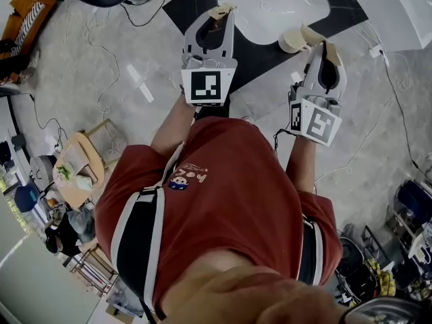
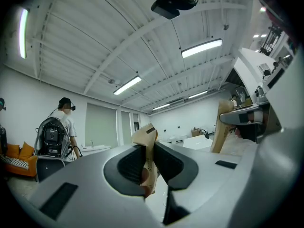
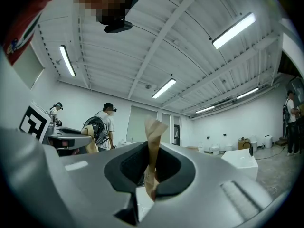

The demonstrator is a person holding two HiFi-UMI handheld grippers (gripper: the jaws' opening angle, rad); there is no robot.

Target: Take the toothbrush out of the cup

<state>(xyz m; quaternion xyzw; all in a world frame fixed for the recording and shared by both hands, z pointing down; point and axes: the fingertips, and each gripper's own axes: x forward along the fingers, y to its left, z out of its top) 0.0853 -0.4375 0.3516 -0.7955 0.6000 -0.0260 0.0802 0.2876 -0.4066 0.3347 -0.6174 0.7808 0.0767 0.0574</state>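
From the head view we see the grey left gripper (image 1: 222, 10) with tan taped pads reaching toward 12 o'clock, its tips over the rim of a white glossy basin (image 1: 283, 5) that sits on a dark floor mat (image 1: 260, 56); in the left gripper view (image 2: 147, 136) its 2 pads lie together with nothing between them. The grey right gripper (image 1: 320, 41) points toward 1 o'clock, and the right gripper view (image 3: 153, 127) shows its pads likewise pressed together, empty. A small cream round vessel (image 1: 293, 40), perhaps the cup, stands at the basin's 5 o'clock edge, just beside the right gripper's tips at their 9 o'clock; we cannot make out the toothbrush in any view. Below, at 6 o'clock, is our red shirt (image 1: 229, 181); white cables (image 1: 378, 123) trail across the pale floor at 3 o'clock.
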